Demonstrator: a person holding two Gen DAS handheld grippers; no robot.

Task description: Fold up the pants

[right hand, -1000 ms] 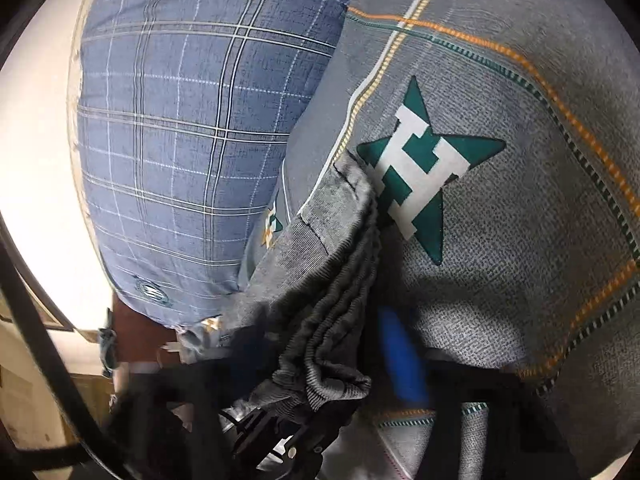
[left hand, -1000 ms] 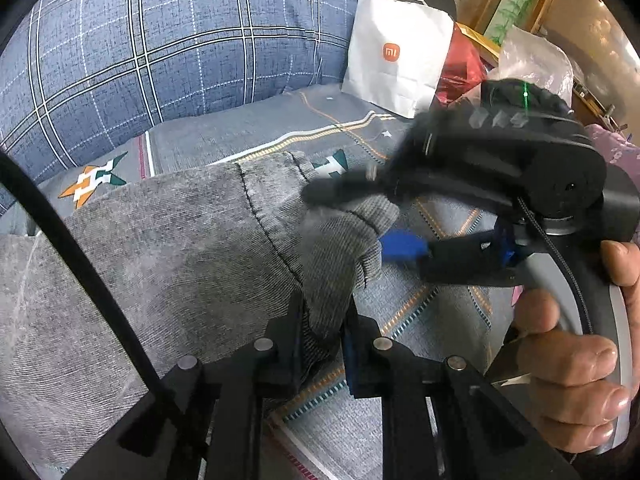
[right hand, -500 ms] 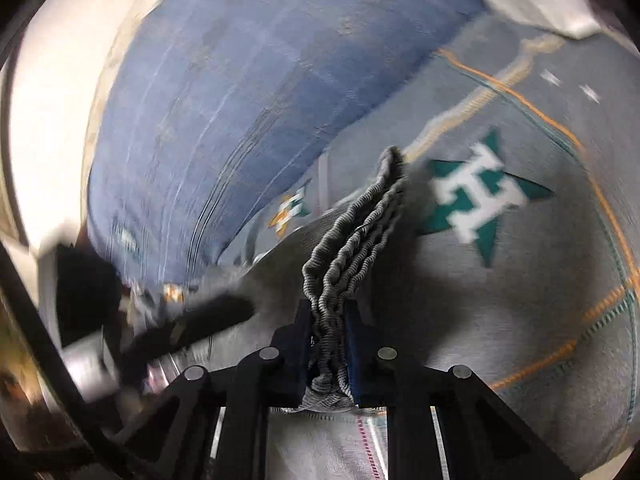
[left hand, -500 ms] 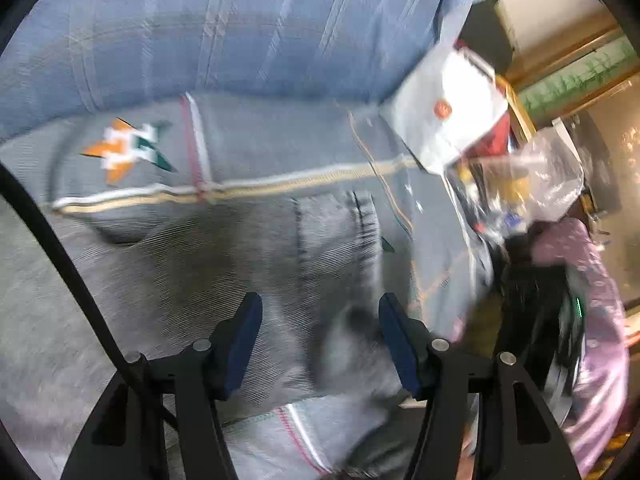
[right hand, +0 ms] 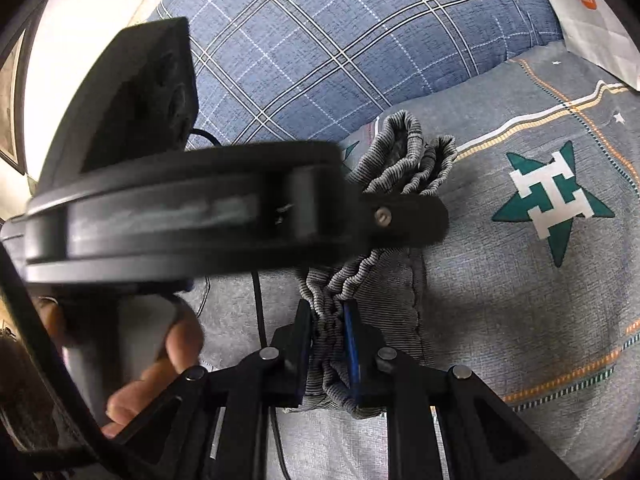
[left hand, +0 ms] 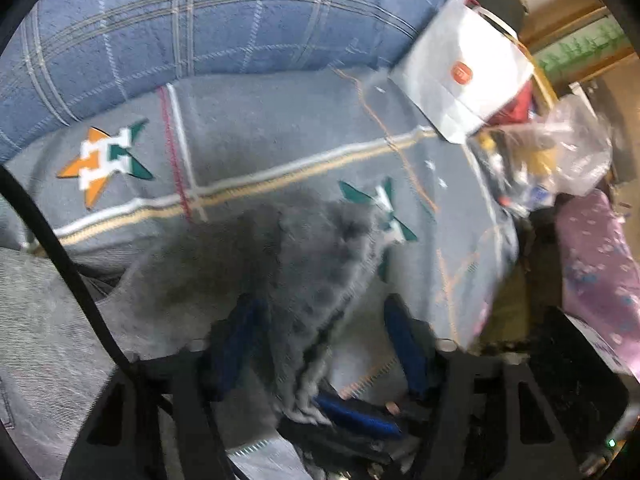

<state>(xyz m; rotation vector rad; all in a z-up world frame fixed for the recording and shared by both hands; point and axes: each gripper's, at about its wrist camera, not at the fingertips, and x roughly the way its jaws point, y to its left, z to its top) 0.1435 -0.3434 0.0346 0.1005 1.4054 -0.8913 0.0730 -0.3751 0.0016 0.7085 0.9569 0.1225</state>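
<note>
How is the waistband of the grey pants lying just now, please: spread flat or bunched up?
Bunched up. The waistband stands gathered in ribbed folds above the bedsheet, and the right gripper is shut on it.

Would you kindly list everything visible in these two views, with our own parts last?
pants: one, grey, bunched on the sheet, waistband in the right gripper
sheet: one, grey with star prints, under the pants
quilt: one, blue plaid, behind the sheet
bag: one, white, orange logo, far right
plastic bag: one, clear, beside the bag
left gripper: black, open around the pants
right gripper: black, shut on the pants
</note>
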